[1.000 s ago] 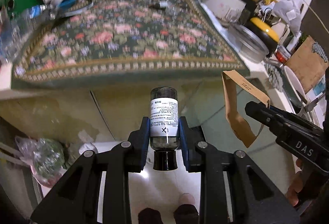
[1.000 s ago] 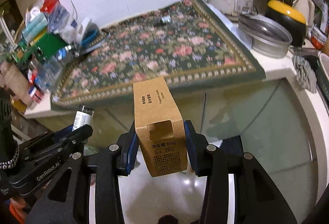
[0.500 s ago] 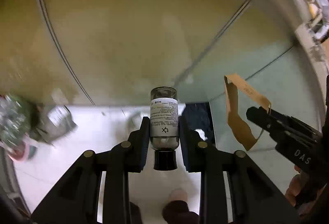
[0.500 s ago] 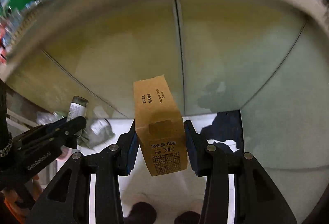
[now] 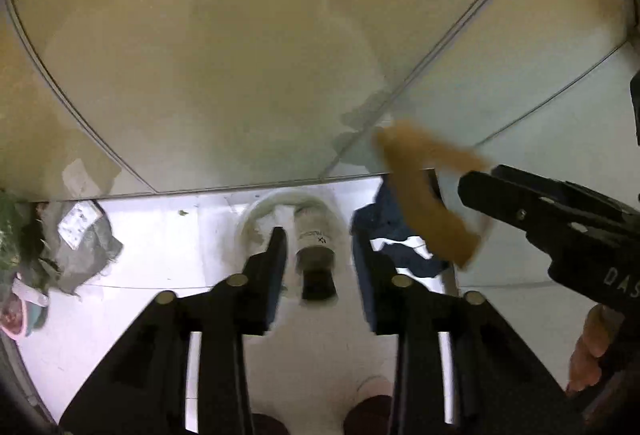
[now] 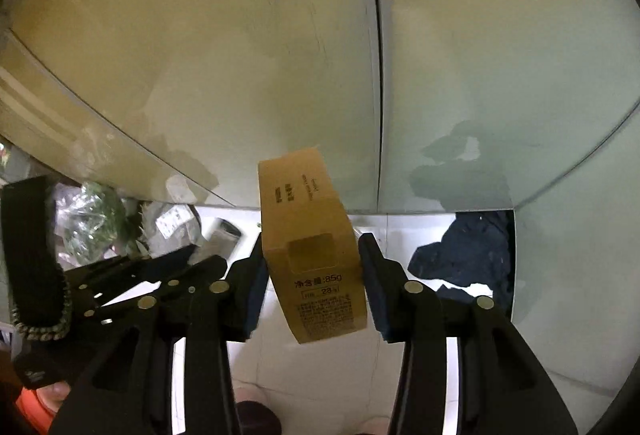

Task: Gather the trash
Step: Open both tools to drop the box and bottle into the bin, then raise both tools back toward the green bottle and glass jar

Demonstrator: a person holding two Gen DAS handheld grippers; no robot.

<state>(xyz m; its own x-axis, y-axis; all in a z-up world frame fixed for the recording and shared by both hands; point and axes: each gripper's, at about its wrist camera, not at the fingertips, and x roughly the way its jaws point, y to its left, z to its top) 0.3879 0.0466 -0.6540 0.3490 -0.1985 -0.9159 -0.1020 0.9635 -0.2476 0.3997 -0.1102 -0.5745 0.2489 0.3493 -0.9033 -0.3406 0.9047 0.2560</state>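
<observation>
The left tongs [image 5: 318,259] point steeply down at the white floor [image 5: 160,243], and their jaws are opening. The small glass bottle [image 5: 316,247] with the dark cap and white label sits blurred between the blue pads [image 5: 276,267] with clear gaps on both sides, so nothing is pressing it. Directly beneath it lies a pale, round, translucent shape on the floor that I cannot identify.

The right tongs [image 6: 314,275] point down the same way, jaws opening too. The brown cardboard box [image 6: 314,259] with printed text is tilted between them, its lower end leaning right. A gap shows at the right pad; at the left pad I cannot tell whether the box still touches. From the left camera the box appears as a brown blur just ahead of the right tongs' black tips.

Outward, the floor meets the pale, glossy cabinet doors [image 6: 240,55]. A crumpled dark blue cloth [image 6: 468,255] lies on the floor at the foot of the cabinet, to the right. To the left along the same edge sits a heap of crumpled clear plastic bags and wrappers [image 5: 76,235]. The person's hand [image 5: 592,347] grips the right handle.
</observation>
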